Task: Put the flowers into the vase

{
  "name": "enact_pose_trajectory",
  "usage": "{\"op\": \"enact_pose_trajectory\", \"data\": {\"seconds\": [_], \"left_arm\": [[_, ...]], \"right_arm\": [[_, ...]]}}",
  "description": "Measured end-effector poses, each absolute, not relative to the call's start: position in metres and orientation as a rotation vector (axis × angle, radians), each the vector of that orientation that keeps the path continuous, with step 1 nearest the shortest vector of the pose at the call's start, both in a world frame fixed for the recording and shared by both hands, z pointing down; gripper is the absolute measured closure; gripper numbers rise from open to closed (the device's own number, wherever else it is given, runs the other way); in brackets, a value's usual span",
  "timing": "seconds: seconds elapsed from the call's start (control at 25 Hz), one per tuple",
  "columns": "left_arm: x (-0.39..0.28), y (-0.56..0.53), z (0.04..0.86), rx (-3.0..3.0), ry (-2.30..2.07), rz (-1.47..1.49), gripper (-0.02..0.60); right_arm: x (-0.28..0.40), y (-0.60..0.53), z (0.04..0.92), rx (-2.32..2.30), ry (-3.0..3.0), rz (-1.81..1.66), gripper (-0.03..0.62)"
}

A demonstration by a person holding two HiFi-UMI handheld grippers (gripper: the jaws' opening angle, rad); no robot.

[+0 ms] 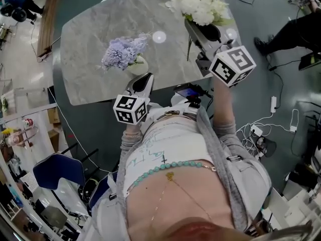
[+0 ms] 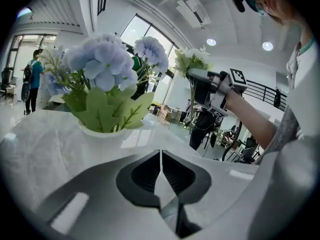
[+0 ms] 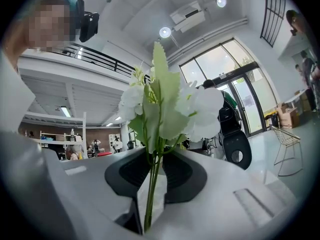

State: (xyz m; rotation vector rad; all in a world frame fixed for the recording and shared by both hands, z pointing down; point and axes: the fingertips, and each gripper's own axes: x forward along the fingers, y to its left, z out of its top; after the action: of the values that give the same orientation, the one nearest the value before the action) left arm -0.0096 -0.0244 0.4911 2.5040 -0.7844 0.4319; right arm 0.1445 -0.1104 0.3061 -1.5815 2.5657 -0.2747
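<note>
Beads on the person's chest sit closest. Beyond them the left gripper hovers at the table edge just beside the vase, jaws pressed together on nothing — probably parked clear of its mouth. The right gripper pinches the thin green stems of the white flowers low down, so the soft papery heads stand free, above the table's far right corner — well apart from the vase. That vase is smooth, white and rounded, already holding lilac blooms; the table is veined grey stone.

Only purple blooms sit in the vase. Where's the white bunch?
Head view, upper right: white bunch held by its stems in the right tool, above the table's far right corner.
</note>
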Motion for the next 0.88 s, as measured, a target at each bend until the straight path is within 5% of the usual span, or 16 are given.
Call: {"op": "enact_pose_trajectory", "data": {"seconds": [0.88], "left_arm": [[-0.117,-0.056,0.503,2.495,-0.763,0.462,0.545]], "right_arm": [[0.058,-0.132,0.304,-1.65,2.407,-0.253,0.499]]}}
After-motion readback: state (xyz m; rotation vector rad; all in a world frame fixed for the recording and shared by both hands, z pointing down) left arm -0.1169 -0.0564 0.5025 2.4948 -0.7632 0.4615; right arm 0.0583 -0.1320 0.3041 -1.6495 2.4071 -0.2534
